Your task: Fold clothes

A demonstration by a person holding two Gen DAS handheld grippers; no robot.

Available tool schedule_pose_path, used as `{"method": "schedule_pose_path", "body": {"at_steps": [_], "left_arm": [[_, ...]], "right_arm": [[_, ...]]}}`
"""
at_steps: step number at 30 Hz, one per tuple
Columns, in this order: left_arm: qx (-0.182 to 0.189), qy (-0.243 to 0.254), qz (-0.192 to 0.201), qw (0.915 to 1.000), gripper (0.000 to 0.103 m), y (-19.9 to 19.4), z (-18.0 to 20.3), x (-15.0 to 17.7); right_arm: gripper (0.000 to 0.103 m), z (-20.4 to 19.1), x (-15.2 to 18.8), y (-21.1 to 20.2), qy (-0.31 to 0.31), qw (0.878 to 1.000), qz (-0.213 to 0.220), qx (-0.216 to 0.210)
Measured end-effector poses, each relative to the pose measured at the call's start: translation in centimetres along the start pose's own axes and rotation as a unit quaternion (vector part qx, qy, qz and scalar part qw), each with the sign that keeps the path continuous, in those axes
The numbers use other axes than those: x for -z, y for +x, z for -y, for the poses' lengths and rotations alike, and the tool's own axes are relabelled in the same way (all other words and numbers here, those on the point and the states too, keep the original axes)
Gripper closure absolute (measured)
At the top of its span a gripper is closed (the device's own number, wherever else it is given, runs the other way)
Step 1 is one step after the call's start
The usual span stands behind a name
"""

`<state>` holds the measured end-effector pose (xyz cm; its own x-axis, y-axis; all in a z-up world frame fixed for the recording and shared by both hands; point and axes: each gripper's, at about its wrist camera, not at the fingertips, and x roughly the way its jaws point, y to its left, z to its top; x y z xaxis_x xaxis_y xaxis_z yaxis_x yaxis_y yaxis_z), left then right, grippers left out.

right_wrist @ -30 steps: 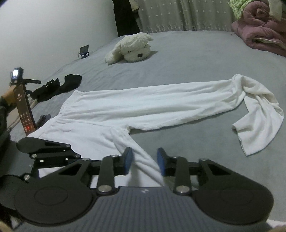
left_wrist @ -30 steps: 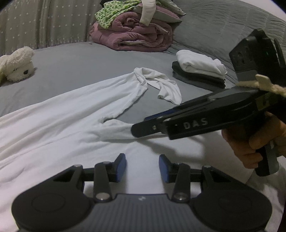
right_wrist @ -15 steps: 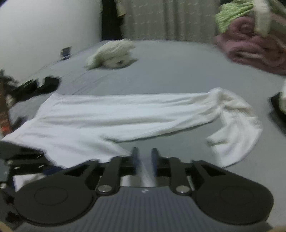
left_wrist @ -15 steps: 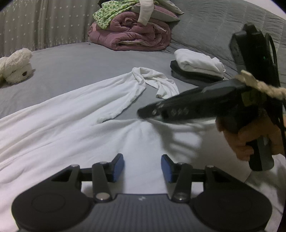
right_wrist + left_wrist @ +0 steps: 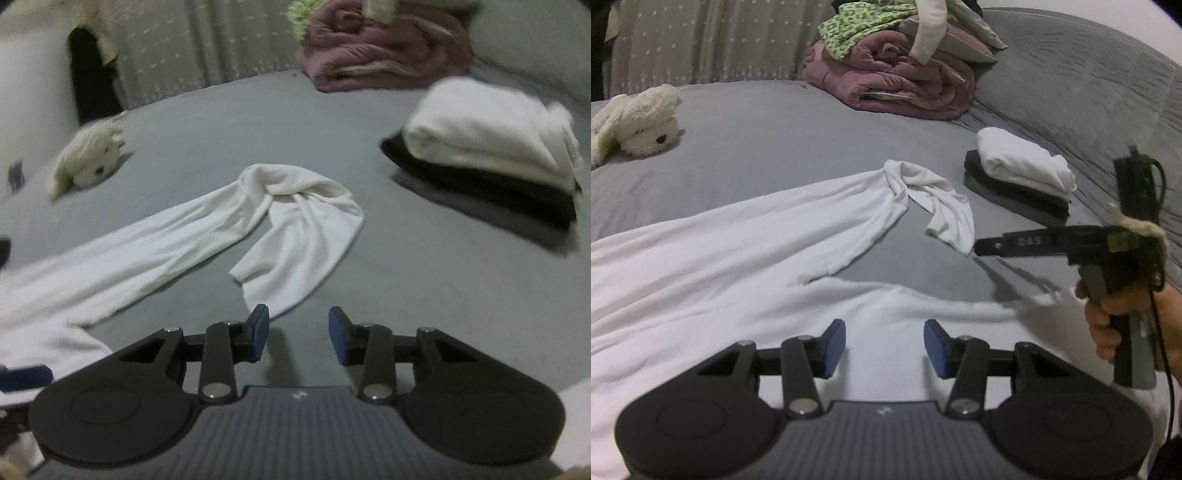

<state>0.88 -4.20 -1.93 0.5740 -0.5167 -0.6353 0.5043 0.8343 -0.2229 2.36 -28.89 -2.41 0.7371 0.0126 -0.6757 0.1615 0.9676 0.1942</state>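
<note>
- A big bed (image 5: 768, 147) with a smooth grey sheet fills most of both views.
- A grey quilted cover (image 5: 1071, 81) is bunched up at the upper right of the left view.
- A pale curtain (image 5: 701, 40) with tiny white dots hangs behind the bed, along the top left.
- In the right view a plain white wall (image 5: 29, 92) shows at the far left, with a dark gap (image 5: 90, 81) beside the curtain.
- The light is dim and soft.
</note>
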Motion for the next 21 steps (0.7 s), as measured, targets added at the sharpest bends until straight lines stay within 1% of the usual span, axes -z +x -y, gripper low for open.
{"method": "schedule_pose_path", "body": {"at_steps": [3, 6, 9, 11, 16, 17, 18, 19, 20, 21], "left_arm": [[-0.009, 0.001, 0.001, 1.0000, 0.055, 0.4, 0.4, -0.5], [-0.014, 0.006, -0.005, 0.9999, 0.055, 0.9, 0.4, -0.4], [-0.025, 0.006, -0.009, 0.9996, 0.055, 1.2, 0.2, -0.4], [-0.020, -0.004, -0.010, 0.9997, 0.055, 1.3, 0.0, -0.6], [-0.018, -0.012, -0.016, 0.9996, 0.055, 1.6, -0.6, -0.6], [-0.019, -0.013, -0.018, 0.9996, 0.055, 1.7, -0.7, -0.6], [-0.020, -0.014, -0.019, 0.9995, 0.055, 1.8, -0.9, -0.6], [-0.021, -0.014, -0.020, 0.9995, 0.055, 1.8, -1.0, -0.6], [-0.022, -0.015, -0.021, 0.9994, 0.055, 1.9, -1.1, -0.5], [-0.022, -0.016, -0.021, 0.9994, 0.055, 1.8, -1.2, -0.6]], "right_arm": [[0.063, 1.3, -1.7, 0.5, 0.055, 0.998, -0.011, -0.004], [0.063, 1.9, -3.8, 2.1, 0.069, 0.997, -0.014, 0.002], [0.063, 2.3, -5.0, 4.5, 0.056, 0.998, -0.015, 0.035], [0.063, 2.6, -5.6, 6.2, 0.044, 0.997, -0.015, 0.056], [0.064, 1.8, -6.6, 8.6, -0.013, 0.997, 0.009, 0.080], [0.073, 1.6, -6.9, 9.0, -0.025, 0.996, 0.012, 0.082], [0.090, 1.3, -7.1, 9.3, -0.035, 0.996, 0.014, 0.081], [0.098, 1.0, -7.3, 9.5, -0.046, 0.995, 0.015, 0.082], [0.101, 0.6, -7.5, 9.5, -0.063, 0.994, 0.019, 0.090], [0.101, 0.1, -7.7, 9.3, -0.084, 0.991, 0.029, 0.099]]}}
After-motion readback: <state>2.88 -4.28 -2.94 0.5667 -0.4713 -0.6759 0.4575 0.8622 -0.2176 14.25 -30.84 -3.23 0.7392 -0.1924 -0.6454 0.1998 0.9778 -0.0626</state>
